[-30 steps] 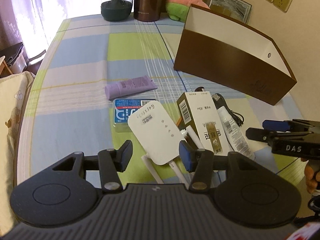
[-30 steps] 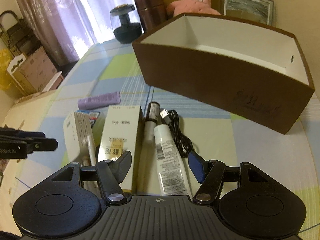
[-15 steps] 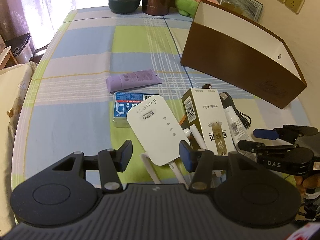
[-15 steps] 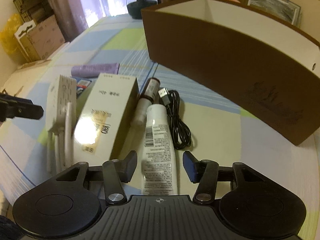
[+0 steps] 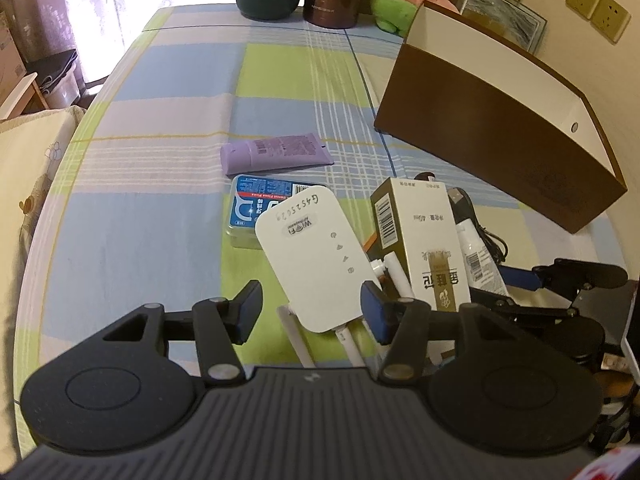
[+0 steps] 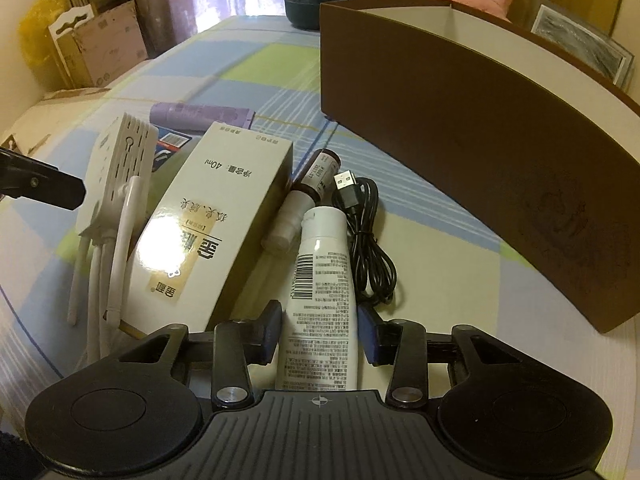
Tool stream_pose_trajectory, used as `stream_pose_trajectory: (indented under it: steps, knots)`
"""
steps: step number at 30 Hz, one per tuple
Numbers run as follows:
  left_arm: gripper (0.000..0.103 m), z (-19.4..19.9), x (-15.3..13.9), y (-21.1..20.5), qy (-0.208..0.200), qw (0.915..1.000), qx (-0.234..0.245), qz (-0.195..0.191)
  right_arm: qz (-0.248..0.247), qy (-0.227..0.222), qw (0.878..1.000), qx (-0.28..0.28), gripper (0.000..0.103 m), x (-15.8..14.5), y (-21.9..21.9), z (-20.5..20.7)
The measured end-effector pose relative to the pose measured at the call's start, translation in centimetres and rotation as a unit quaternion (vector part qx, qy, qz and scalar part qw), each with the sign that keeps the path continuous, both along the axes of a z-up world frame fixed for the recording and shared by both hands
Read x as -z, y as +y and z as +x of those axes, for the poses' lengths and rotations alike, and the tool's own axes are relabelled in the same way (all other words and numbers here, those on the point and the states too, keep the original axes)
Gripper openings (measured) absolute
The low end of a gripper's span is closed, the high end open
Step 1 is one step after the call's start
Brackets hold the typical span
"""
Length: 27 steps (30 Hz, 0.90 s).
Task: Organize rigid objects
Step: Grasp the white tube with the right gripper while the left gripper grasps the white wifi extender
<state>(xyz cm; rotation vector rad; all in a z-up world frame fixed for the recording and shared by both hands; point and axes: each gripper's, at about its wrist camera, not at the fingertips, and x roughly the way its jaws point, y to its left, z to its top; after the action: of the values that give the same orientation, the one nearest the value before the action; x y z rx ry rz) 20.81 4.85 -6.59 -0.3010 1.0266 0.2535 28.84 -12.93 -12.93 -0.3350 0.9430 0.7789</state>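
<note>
Tube (image 6: 320, 300), white, flat on the counter (image 6: 460, 280): long axis running straight away from my right tool (image 6: 318, 330), tail end between its jaws, which have just been closing; whether the pads touch yet I cannot tell. Box (image 6: 480, 152) beyond. Left tool (image 5: 310, 312) released, astride the router (image 5: 316, 256).

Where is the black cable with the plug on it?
In the right wrist view, the black cable lies coiled on the checked tablecloth, just right of the white tube and in front of the big brown box.
</note>
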Motion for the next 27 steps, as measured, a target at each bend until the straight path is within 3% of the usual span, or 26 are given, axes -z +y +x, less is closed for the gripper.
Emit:
stream_pose_trajectory:
  steps: [5, 16, 19, 27]
  knots:
    - [0.052, 0.4, 0.1, 0.2, -0.008, 0.9998, -0.012, -0.013, 0.021, -0.014, 1.0, 0.0, 0.037, -1.4, -0.7, -0.1]
    - [0.052, 1.1, 1.1, 2.1, -0.025, 0.9933, -0.071, -0.087, 0.061, -0.032, 0.997, 0.036, 0.037, -4.1, -2.2, 0.8]
    - [0.056, 1.4, 1.5, 2.4, -0.025, 0.9902, -0.091, -0.102, 0.064, -0.03, 0.997, 0.043, 0.037, -4.5, -2.8, 1.2]
    - [0.056, 2.9, 2.8, 2.1, -0.004, 0.9915, -0.098, -0.085, 0.059, -0.024, 0.997, 0.053, 0.037, -4.3, -3.4, 1.7]
